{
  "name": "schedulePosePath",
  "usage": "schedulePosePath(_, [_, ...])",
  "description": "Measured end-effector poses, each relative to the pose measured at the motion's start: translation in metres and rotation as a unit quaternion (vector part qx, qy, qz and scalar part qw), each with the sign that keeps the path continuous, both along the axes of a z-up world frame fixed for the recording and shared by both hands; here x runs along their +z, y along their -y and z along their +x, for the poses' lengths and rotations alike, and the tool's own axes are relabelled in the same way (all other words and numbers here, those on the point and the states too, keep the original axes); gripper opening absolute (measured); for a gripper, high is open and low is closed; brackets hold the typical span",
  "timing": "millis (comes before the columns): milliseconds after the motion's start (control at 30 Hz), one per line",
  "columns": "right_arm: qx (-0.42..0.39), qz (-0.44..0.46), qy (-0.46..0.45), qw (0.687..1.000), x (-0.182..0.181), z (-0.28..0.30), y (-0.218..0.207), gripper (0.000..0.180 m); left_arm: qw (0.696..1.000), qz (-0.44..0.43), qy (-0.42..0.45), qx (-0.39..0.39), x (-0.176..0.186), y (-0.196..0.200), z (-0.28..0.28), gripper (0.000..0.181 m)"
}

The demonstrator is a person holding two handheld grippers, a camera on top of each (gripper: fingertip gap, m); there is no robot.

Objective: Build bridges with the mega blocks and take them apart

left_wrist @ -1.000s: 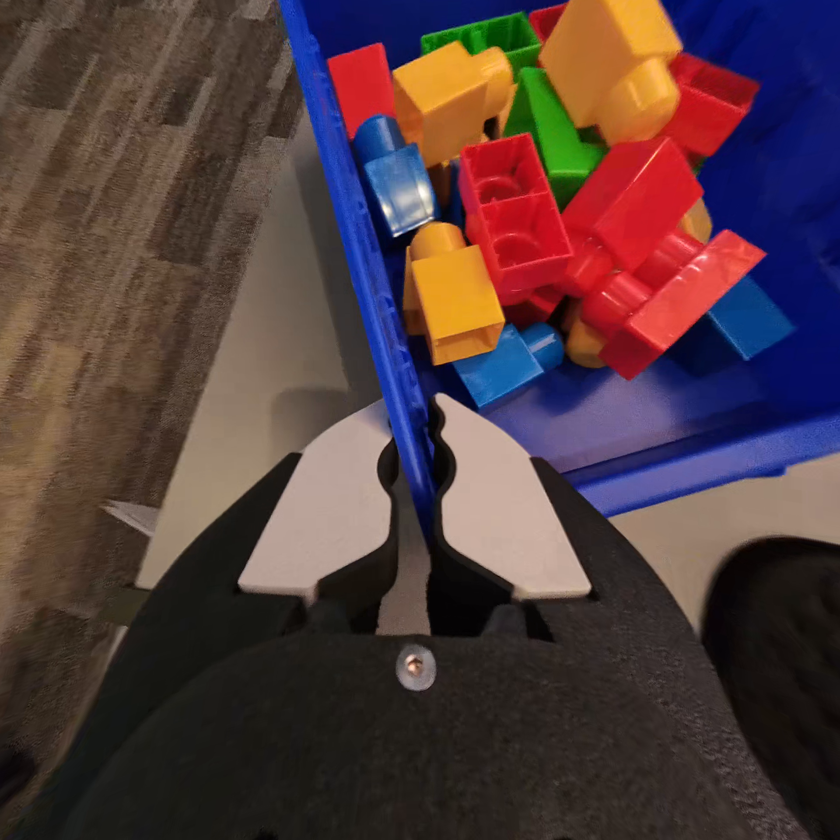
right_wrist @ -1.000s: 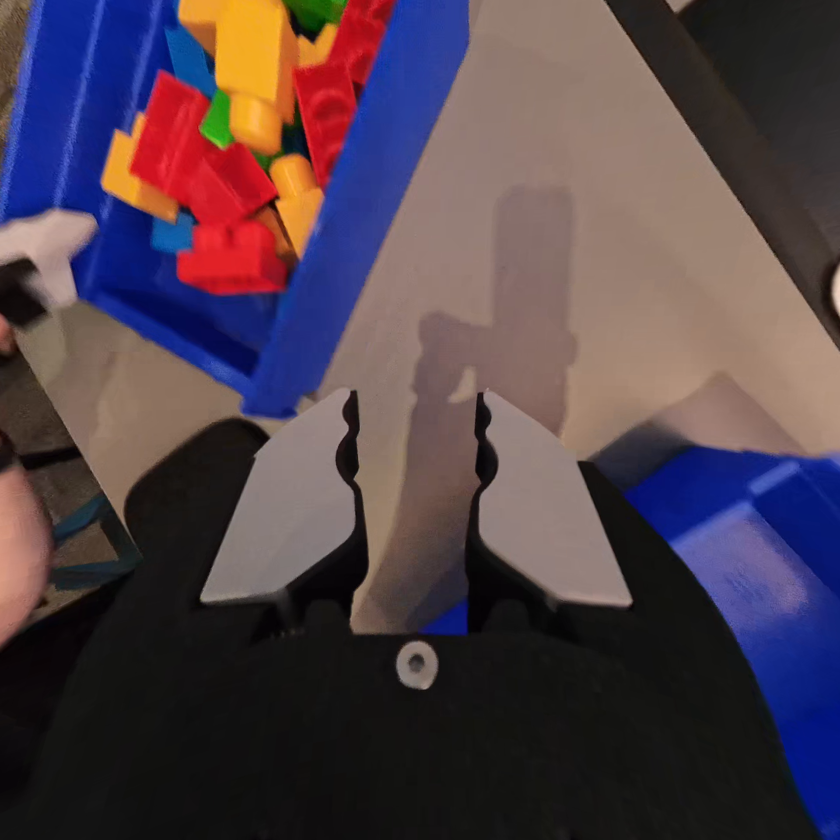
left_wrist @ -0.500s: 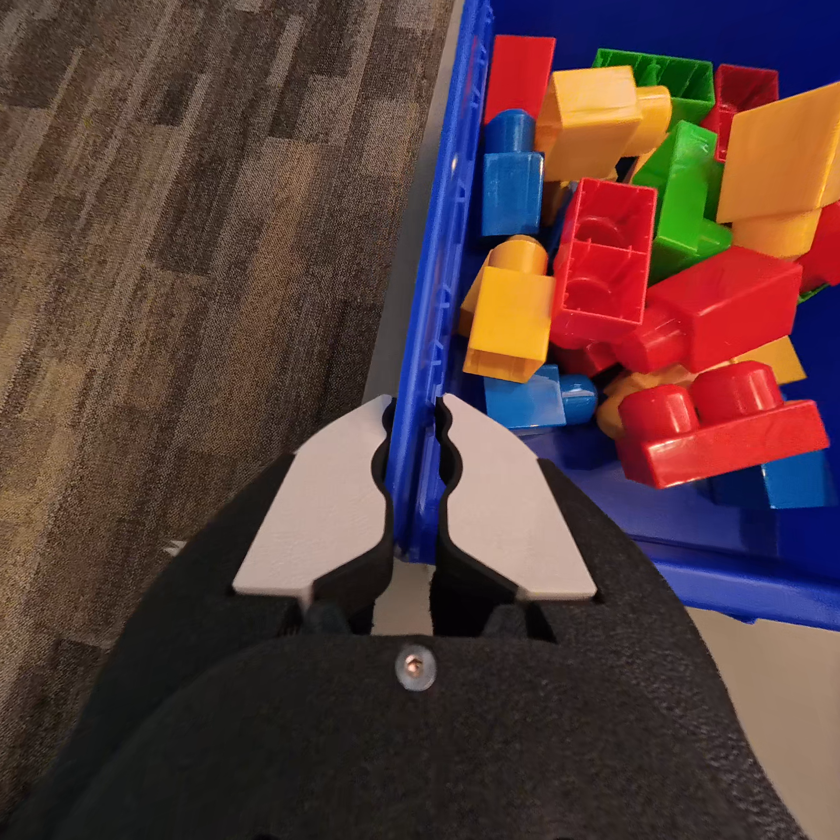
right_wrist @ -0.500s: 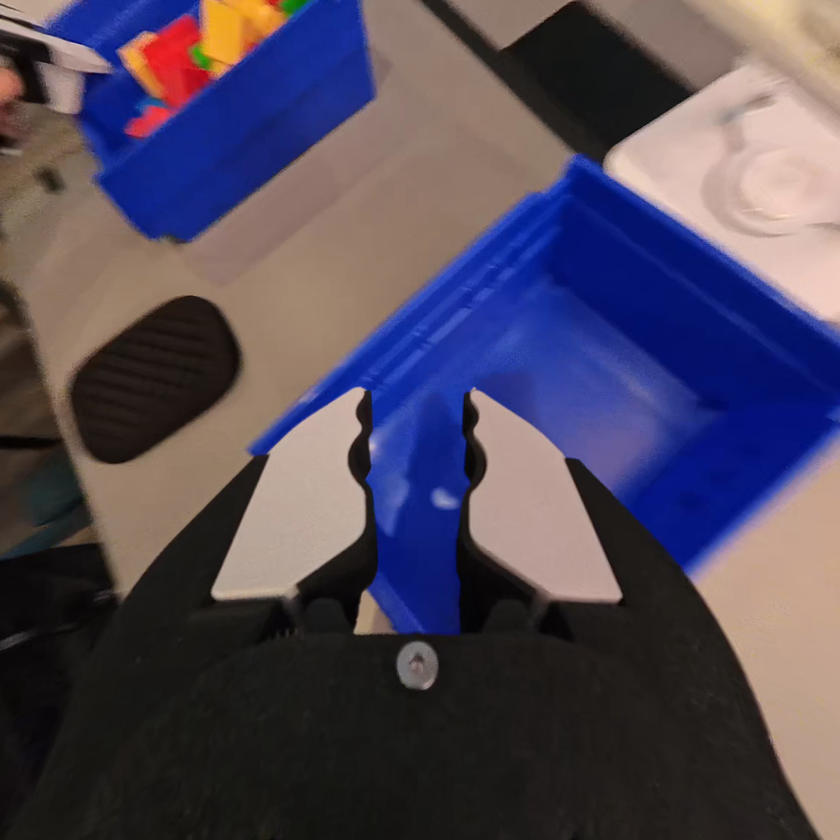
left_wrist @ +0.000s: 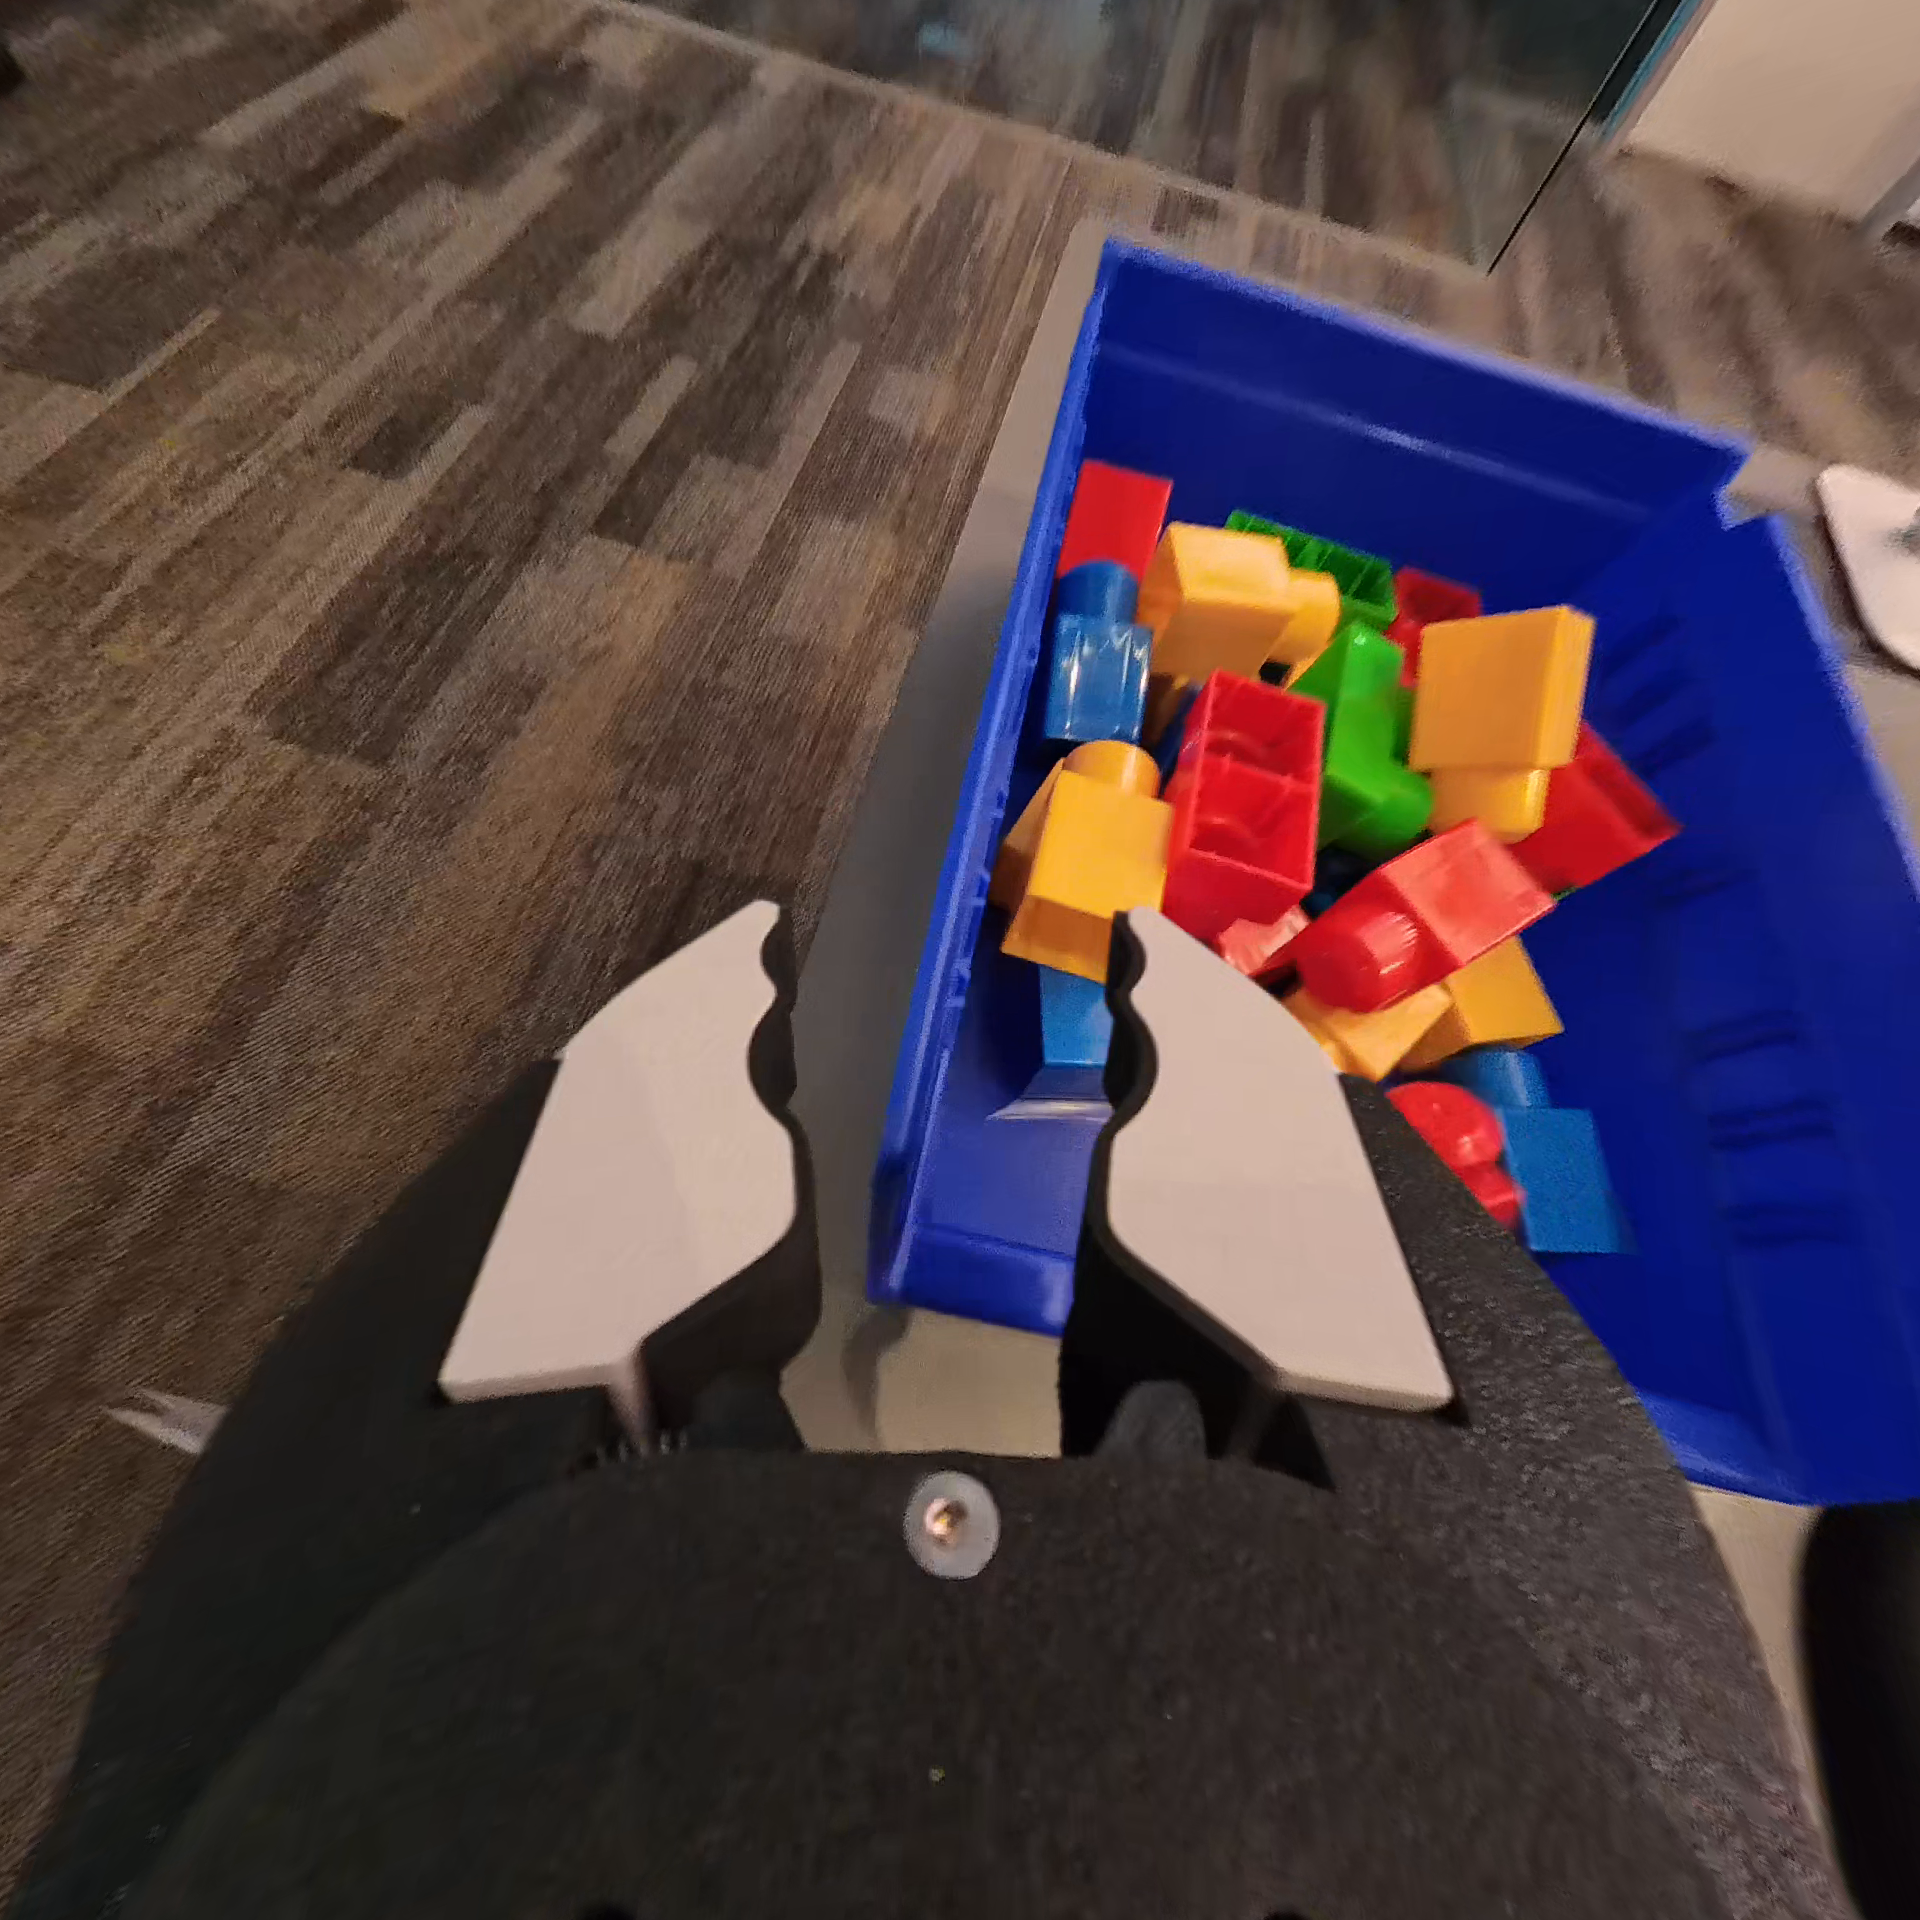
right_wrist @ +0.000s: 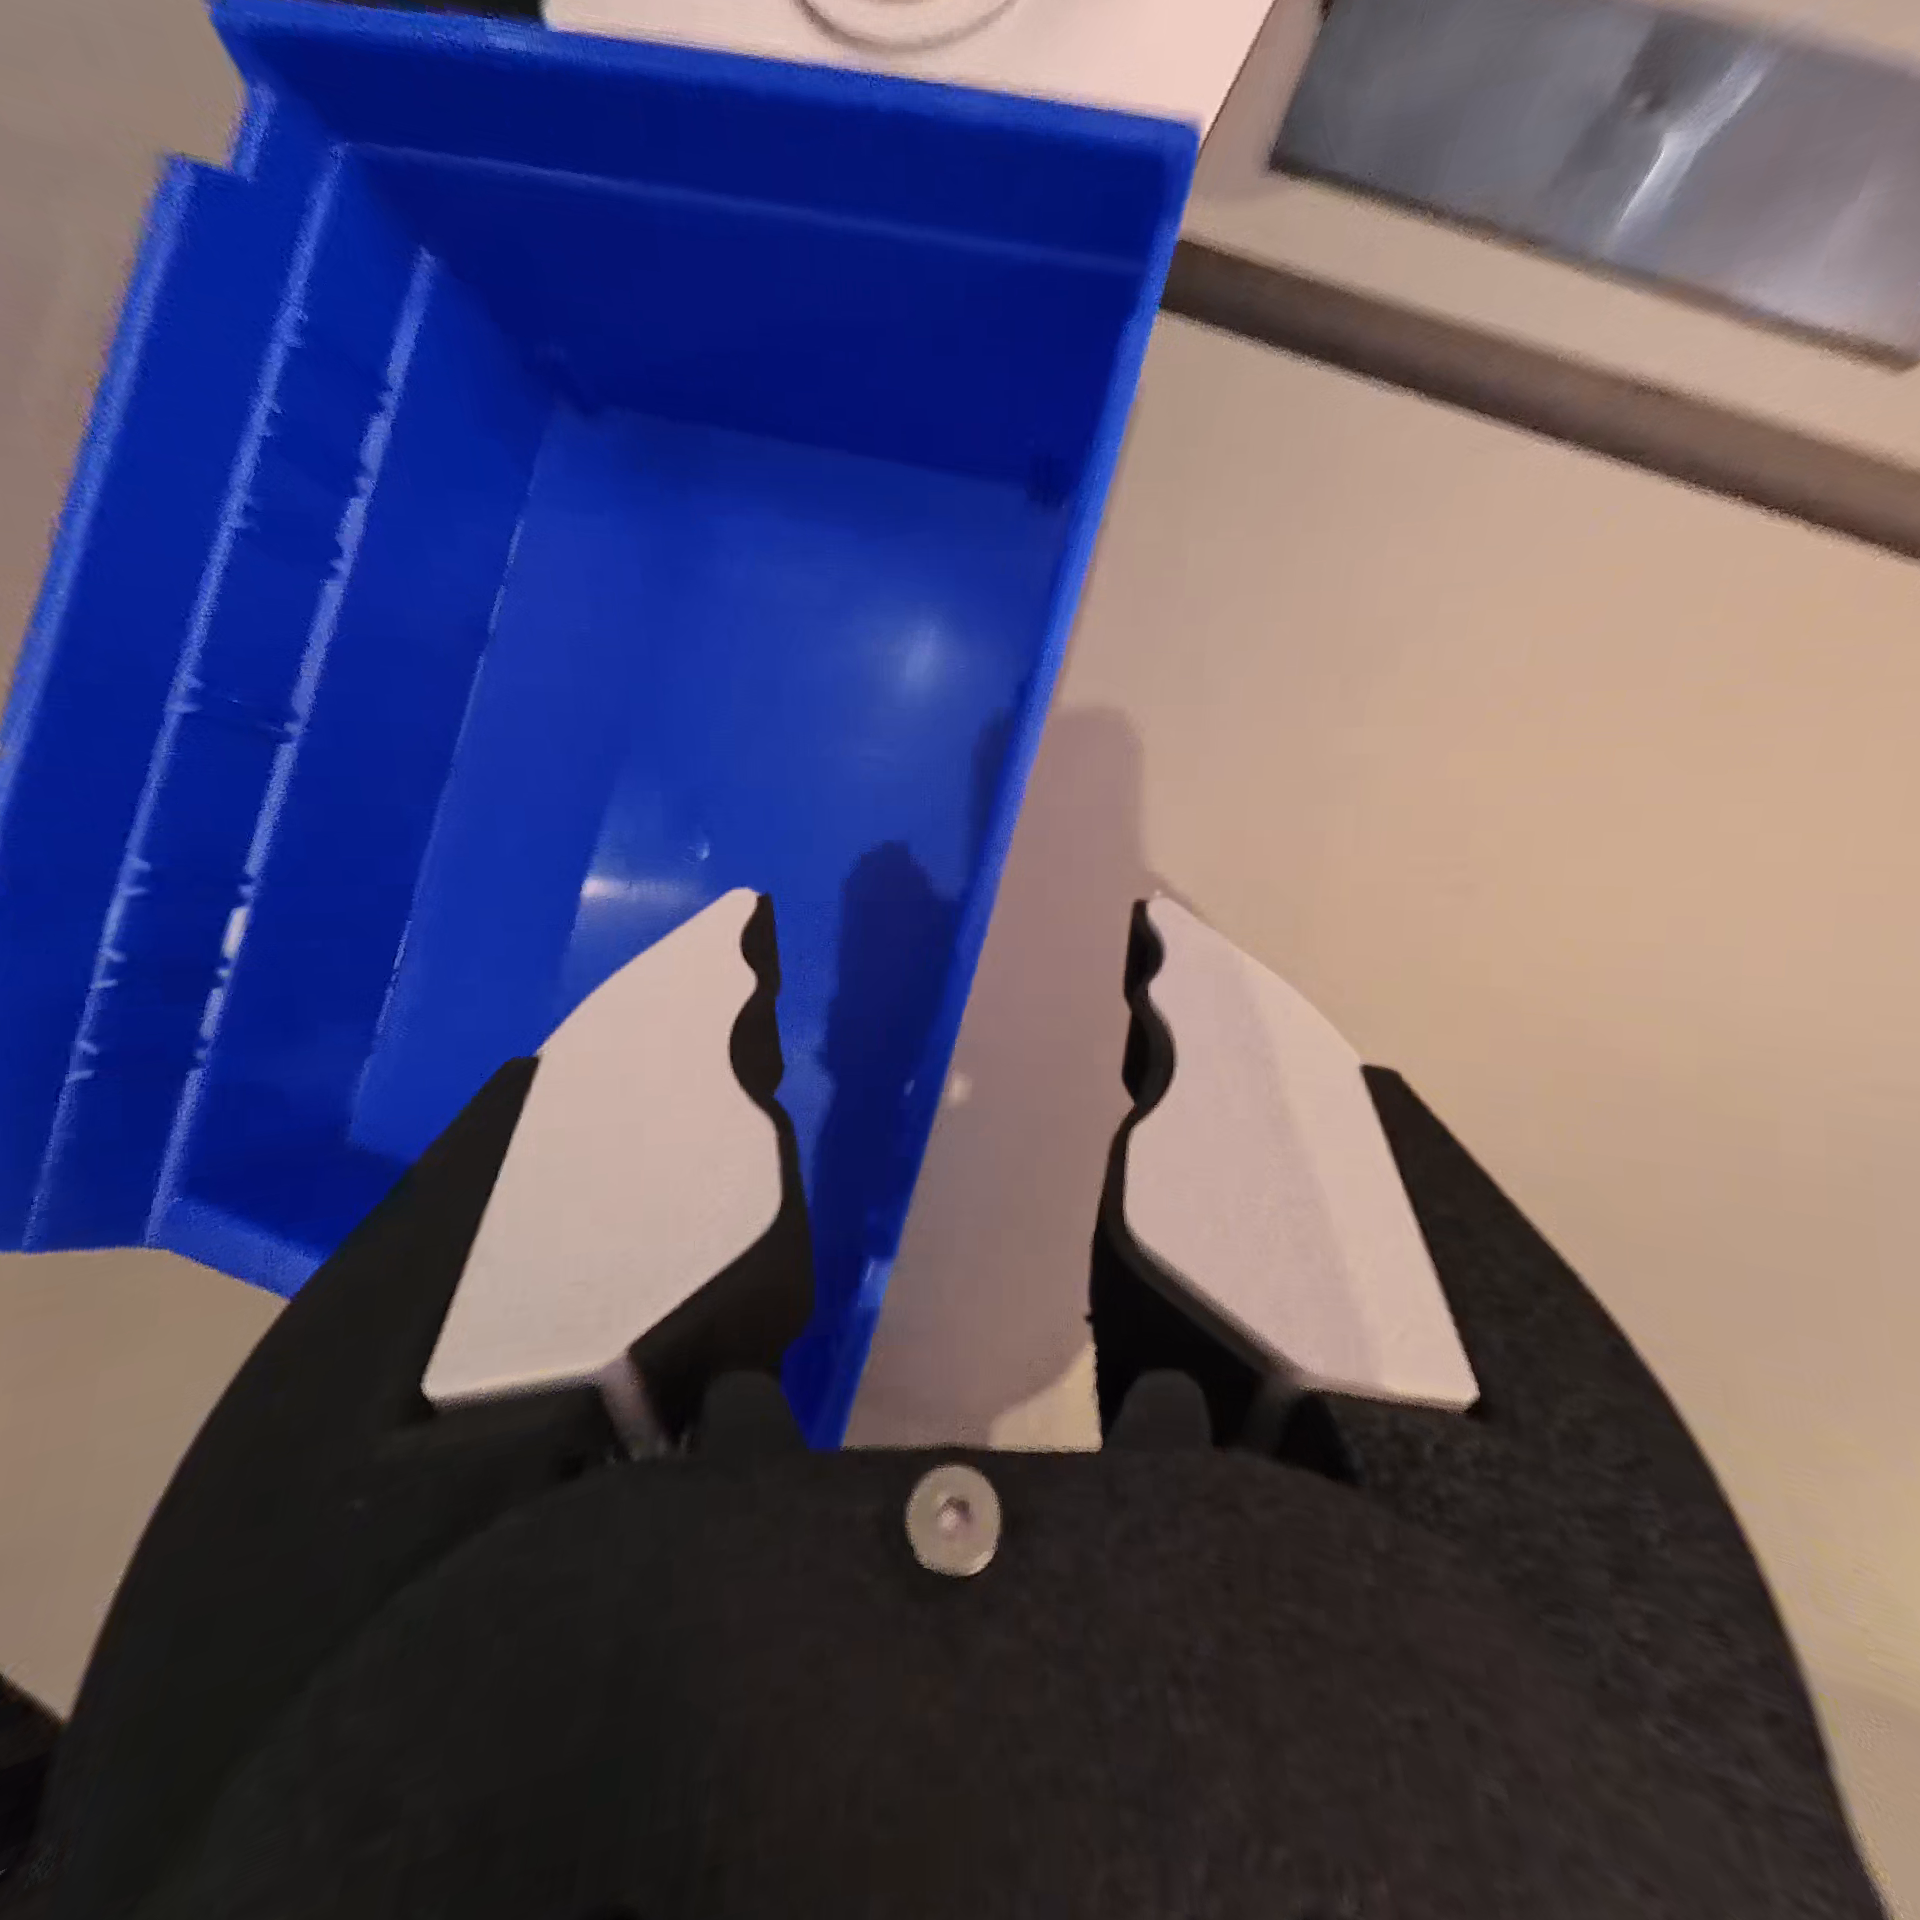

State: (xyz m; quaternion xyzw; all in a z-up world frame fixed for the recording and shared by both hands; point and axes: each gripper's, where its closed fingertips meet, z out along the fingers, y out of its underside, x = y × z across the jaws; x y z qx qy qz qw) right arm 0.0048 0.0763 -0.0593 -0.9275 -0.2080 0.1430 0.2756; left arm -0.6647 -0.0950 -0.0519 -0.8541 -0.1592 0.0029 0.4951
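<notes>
A blue bin (left_wrist: 1247, 405) on the table holds a pile of red, yellow, green and blue mega blocks, among them a hollow red block (left_wrist: 1242, 800) and a yellow block (left_wrist: 1091, 862). My left gripper (left_wrist: 948, 920) is open, its jaws standing on either side of the bin's left wall near the front corner, touching nothing. A second blue bin (right_wrist: 675, 343) in the right wrist view holds nothing. My right gripper (right_wrist: 948, 909) is open and empty, its jaws on either side of that bin's right wall.
The beige table (right_wrist: 1507, 831) runs to the right of the second bin. Patterned carpet (left_wrist: 364, 520) lies beyond the table's left edge. A white object (left_wrist: 1870, 561) sits behind the block bin. A grey metal panel (right_wrist: 1621, 197) lies at the far right.
My left gripper let go of the bin's left wall and opened wide. My right gripper swung from the block bin over to the second bin and opened wider.
</notes>
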Motion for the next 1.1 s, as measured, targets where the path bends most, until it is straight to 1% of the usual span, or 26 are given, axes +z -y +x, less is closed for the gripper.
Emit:
schedulePosePath(100, [0.0,-0.056,0.067,0.996,-0.032,-0.002,-0.003,0.062,1.0,0.027,0.007,0.0,0.015,0.006,0.003,0.052])
schedulePosePath(167, [0.004,-0.091,0.103,0.991,-0.048,-0.004,-0.002,0.046,1.0,0.02,0.0,0.004,0.018,0.011,0.001,0.052])
schedulePosePath(233, [0.007,-0.121,0.143,0.982,-0.06,-0.004,0.0,0.038,1.0,0.012,-0.008,0.006,0.019,0.014,0.0,0.051])
schedulePosePath(300, [0.005,-0.131,0.193,0.972,-0.066,0.004,-0.002,0.023,1.0,0.004,-0.01,0.007,0.019,0.018,0.0,0.051])
schedulePosePath(333, [0.006,-0.138,0.181,0.974,-0.066,0.001,-0.002,0.019,1.0,0.003,-0.008,0.005,0.019,0.02,0.002,0.051])
schedulePosePath(400, [-0.008,-0.173,0.113,0.978,-0.066,-0.008,0.0,0.007,1.0,0.004,-0.004,0.003,0.019,0.023,0.003,0.051])
schedulePosePath(433, [-0.016,-0.184,0.087,0.979,-0.066,-0.008,-0.001,0.007,1.0,0.006,-0.004,0.003,0.019,0.024,0.003,0.05])
schedulePosePath(533, [-0.025,-0.178,0.103,0.978,-0.066,0.007,-0.005,0.006,1.0,0.015,0.0,0.004,0.019,0.027,0.004,0.05])
schedulePosePath(600, [-0.028,-0.186,0.085,0.979,-0.066,0.015,-0.005,0.006,1.0,0.019,0.005,0.002,0.019,0.029,0.005,0.049])
schedulePosePath(733, [-0.045,-0.191,0.081,0.977,-0.066,0.048,-0.006,0.005,1.0,0.013,0.002,0.0,0.016,0.032,0.01,0.049])
schedulePosePath(933, [-0.066,-0.192,0.078,0.976,-0.067,0.123,-0.006,0.005,1.0,0.012,-0.013,0.003,0.018,0.039,0.016,0.048])
schedulePosePath(1100, [-0.095,-0.198,0.075,0.973,-0.068,0.204,0.008,0.005,1.0,0.014,-0.017,0.01,0.024,0.04,0.018,0.048])
